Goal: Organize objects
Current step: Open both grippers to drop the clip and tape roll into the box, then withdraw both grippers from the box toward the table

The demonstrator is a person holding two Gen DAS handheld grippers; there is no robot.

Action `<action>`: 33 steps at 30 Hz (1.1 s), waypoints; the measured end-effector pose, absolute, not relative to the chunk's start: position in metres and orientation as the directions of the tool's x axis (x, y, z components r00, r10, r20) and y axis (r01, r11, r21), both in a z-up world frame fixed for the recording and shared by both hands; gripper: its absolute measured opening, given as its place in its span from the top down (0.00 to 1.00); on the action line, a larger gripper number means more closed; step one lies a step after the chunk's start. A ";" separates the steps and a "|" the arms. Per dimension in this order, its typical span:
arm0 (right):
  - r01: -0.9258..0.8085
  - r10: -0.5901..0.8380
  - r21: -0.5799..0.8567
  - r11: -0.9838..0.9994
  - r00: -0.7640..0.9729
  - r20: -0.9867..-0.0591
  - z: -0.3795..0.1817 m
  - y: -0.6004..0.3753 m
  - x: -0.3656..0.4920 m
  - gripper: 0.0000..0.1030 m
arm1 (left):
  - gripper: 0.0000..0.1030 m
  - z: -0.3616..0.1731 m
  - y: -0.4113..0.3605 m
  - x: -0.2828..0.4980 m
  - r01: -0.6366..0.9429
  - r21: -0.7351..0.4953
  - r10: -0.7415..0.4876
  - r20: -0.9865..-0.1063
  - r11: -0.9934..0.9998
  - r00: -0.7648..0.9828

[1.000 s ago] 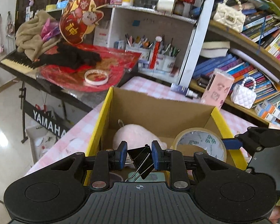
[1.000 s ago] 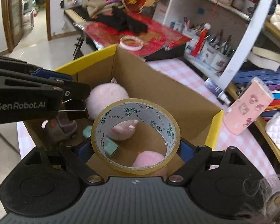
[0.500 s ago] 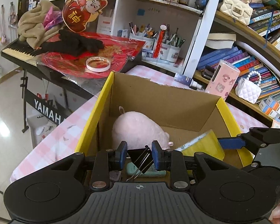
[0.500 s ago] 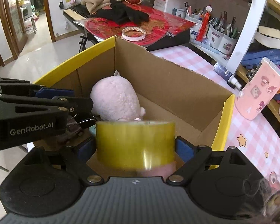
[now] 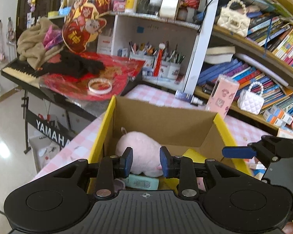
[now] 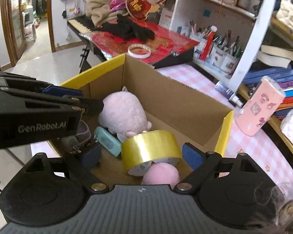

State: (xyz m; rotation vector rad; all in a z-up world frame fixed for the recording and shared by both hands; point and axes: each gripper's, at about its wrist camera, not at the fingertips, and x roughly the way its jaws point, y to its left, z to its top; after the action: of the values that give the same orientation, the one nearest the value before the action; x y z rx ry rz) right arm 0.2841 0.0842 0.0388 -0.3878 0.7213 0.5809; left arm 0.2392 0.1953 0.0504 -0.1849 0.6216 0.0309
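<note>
Gone from the left claw (image 5: 146,162) is the black binder clip it pinched a second ago; its jaws are opening with nothing between them, only the pink plush toy (image 5: 140,152) showing through the gap. Beside it, the right claw (image 6: 140,155) stands spread and no longer carries the yellow tape roll (image 6: 150,149), which now lies tilted on the floor of the cardboard box (image 6: 177,99), leaning on a smaller pink plush (image 6: 160,175) at the near wall; I cannot tell whether the pads touch it at all. A mint-green case (image 6: 107,141) sits between the roll and the box's left wall, where the clip seems to have dropped, though I can't make it out clearly. To my eye both drops are done. Next each claw needs to lift clear of the yellow rim and go for something loose on the pink checked worktop (image 6: 254,152), perhaps the pink patterned case (image 6: 260,111) standing by its far right edge.
</note>
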 end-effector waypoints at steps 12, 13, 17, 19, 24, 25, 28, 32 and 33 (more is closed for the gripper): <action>-0.490 0.355 -0.092 0.867 0.737 -0.575 0.080 0.058 0.223 0.13 | 0.50 0.090 0.191 0.172 -0.045 -0.119 -0.014 -0.454 0.992 0.891; -0.478 0.352 -0.088 0.874 0.747 -0.563 0.082 0.056 0.217 0.13 | 0.46 0.091 0.190 0.166 -0.043 -0.115 -0.014 -0.449 0.992 0.894; -0.418 0.316 -0.073 0.905 0.780 -0.540 0.081 0.048 0.191 0.13 | 0.32 0.092 0.188 0.136 -0.049 -0.097 0.003 -0.421 0.994 0.907; -0.384 0.291 -0.067 0.921 0.790 -0.540 0.077 0.044 0.176 0.13 | 0.25 0.089 0.187 0.122 -0.055 -0.089 0.013 -0.416 0.995 0.909; -0.288 0.222 -0.029 0.957 0.793 -0.567 0.058 0.036 0.143 0.13 | 0.21 0.072 0.186 0.092 -0.069 -0.078 0.026 -0.451 0.995 0.892; -0.268 0.205 -0.025 0.963 0.790 -0.577 0.053 0.035 0.136 0.14 | 0.21 0.069 0.186 0.087 -0.075 -0.077 0.031 -0.460 0.994 0.887; -0.217 0.162 -0.019 0.976 0.782 -0.602 0.040 0.032 0.115 0.15 | 0.21 0.058 0.187 0.071 -0.094 -0.077 0.046 -0.480 0.993 0.876; -0.159 0.116 -0.015 0.987 0.779 -0.616 0.029 0.030 0.089 0.15 | 0.21 0.046 0.190 0.055 -0.106 -0.070 0.057 -0.505 0.992 0.861; -0.150 0.108 -0.016 0.989 0.779 -0.617 0.027 0.029 0.082 0.15 | 0.21 0.044 0.191 0.051 -0.105 -0.070 0.055 -0.507 0.992 0.860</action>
State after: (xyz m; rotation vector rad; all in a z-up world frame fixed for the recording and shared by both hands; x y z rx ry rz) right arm 0.0823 0.0291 0.0271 -0.0651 0.6631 0.1393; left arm 0.0509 0.1908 0.0445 -0.0962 0.5288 0.0839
